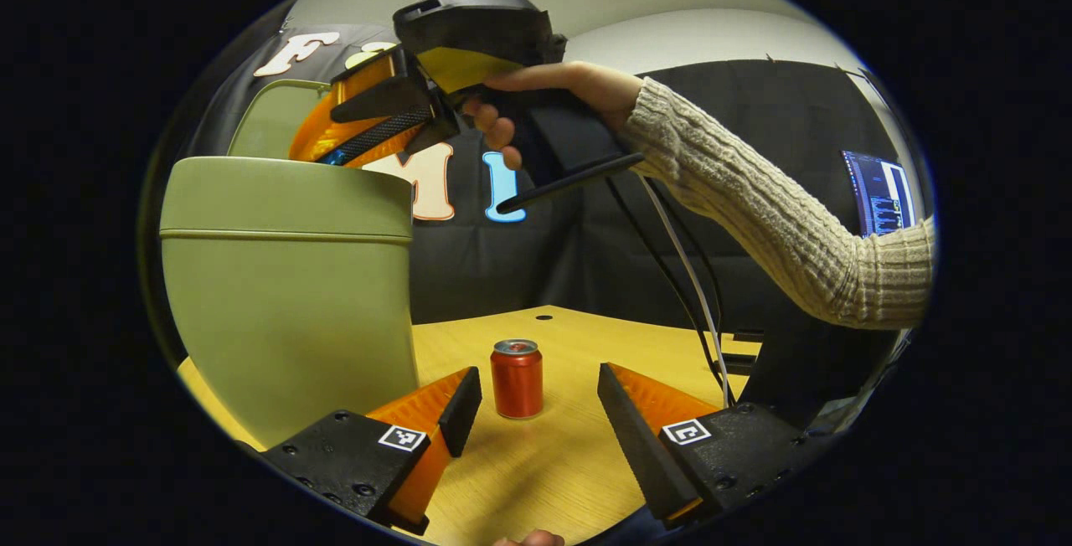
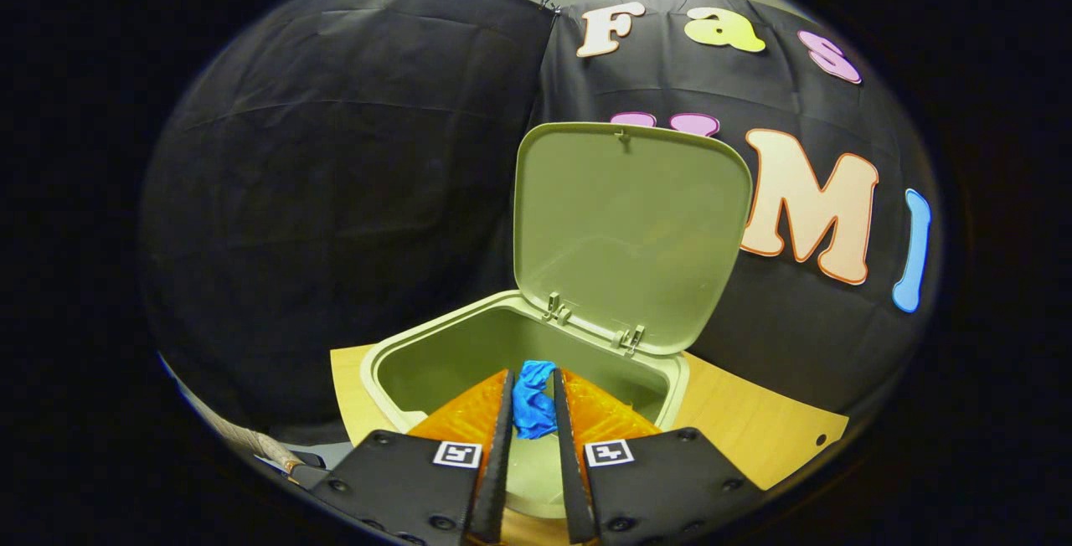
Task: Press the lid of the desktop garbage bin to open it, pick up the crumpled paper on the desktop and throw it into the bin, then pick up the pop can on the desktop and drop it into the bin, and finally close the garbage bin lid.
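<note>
In the right gripper view my right gripper (image 2: 533,399) is shut on a blue crumpled paper (image 2: 533,399), held above the open mouth of the green bin (image 2: 394,366). Its lid (image 2: 628,228) stands upright behind the opening. The left gripper view looks at the bin's outer wall (image 1: 289,311) from the side, with the right gripper (image 1: 373,131) and the hand holding it above the rim. A red pop can (image 1: 516,378) stands upright on the wooden desktop (image 1: 569,462), a short way ahead of my open left gripper (image 1: 532,404), between its fingers' lines.
A person's knitted sleeve (image 1: 779,219) reaches across the upper right of the left gripper view, with cables (image 1: 695,286) hanging below it. A screen (image 1: 879,194) glows at the far right. The desktop's corner (image 2: 804,429) shows behind the bin in the right gripper view.
</note>
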`<state>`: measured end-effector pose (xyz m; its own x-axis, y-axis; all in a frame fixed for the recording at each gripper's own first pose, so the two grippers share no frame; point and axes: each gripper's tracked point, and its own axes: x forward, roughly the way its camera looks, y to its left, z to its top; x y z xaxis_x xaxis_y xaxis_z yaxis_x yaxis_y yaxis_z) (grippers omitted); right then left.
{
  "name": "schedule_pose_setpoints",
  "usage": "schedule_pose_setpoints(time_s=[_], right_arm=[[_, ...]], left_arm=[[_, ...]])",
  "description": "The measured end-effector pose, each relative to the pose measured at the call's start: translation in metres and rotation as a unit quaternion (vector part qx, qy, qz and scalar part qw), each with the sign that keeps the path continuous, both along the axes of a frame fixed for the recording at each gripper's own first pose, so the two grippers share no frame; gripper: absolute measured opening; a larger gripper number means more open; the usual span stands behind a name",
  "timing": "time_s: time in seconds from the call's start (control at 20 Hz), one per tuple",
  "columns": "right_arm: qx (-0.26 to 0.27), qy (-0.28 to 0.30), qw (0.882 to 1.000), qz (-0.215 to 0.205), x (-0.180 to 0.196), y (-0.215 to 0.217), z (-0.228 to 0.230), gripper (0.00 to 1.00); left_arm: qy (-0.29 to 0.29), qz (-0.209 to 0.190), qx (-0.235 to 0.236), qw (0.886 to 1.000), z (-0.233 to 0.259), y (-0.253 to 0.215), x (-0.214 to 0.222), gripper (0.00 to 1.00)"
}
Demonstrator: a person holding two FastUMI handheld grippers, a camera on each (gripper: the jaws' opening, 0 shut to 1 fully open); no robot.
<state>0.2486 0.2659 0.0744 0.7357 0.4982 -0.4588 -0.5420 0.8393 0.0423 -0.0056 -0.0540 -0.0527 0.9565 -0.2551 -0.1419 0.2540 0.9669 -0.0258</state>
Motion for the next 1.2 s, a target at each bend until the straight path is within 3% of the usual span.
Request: schedule_pose_setpoints(time_s=[0.1, 0.3, 0.4, 0.7, 1.05, 1.2], right_arm=[[-0.001, -0.009, 1.0, -0.005, -0.001, -0.003, 0.002, 0.35], [-0.005, -0.02, 1.0, -0.003, -0.007, -0.008, 0.004, 0.9], [-0.023, -0.034, 0.999, -0.003, -0.009, -0.012, 0.005, 1.0], [-0.021, -0.06, 0.998, -0.017, -0.012, -0.034, 0.024, 1.0], [-0.011, -0.084, 0.994, -0.07, -0.036, -0.11, 0.042, 1.0], [-0.005, -0.099, 0.99, -0.098, -0.051, -0.146, 0.05, 0.98]], left_arm=[[0.0, 0.003, 0.0, 1.0, 0.0, 0.0, 0.001, 0.87], [-0.002, 0.002, 0.0, 1.0, 0.001, 0.0, 0.0, 0.87], [-0.003, 0.001, 0.002, 1.0, 0.001, -0.001, 0.0, 0.87], [0.002, -0.002, 0.0, 1.0, -0.003, -0.001, 0.002, 0.87], [0.005, 0.0, 0.005, 1.0, -0.007, -0.001, 0.008, 0.87], [0.008, 0.001, 0.031, 0.999, -0.007, -0.002, 0.011, 0.87]])
